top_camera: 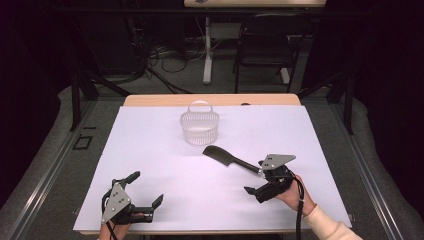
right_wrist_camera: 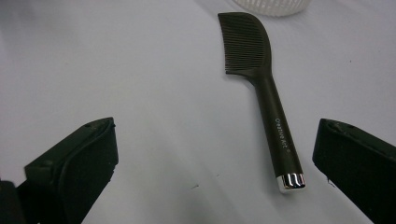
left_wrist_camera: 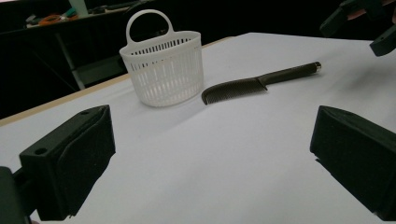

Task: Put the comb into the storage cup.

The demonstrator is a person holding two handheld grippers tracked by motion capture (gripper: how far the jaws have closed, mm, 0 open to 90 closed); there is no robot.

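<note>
**Lining up on the comb handle**

The comb (top_camera: 231,158) lies flat on the white table (top_camera: 150,165), just in front of the white basket (top_camera: 199,126) and apart from it, teeth end toward the basket and handle running away from it toward the right gripper (top_camera: 259,181). That gripper hangs low at the handle's silver-capped end, jaws spread wide with nothing between them. In the right gripper view the cap sits just inside the right-hand jaw, so the comb (right_wrist_camera: 261,84) is off centre in the gap.

To take it cleanly, I would judge that the right gripper should shift sideways until the handle runs midway between the jaws, move a little toward the basket so the pads meet the straight handle and not the slick cap, then drop until the jaws nearly touch the table before closing. The comb is thin and flat, so closing too high would likely miss it.

The left gripper (top_camera: 145,192) rests well back from the basket at the near-left part of the table, jaws also wide apart and empty, pointed toward the basket (left_wrist_camera: 163,70) and comb (left_wrist_camera: 261,81). The right hand (top_camera: 292,192) seems turned slightly inward, though the angle is hard to read.
</note>
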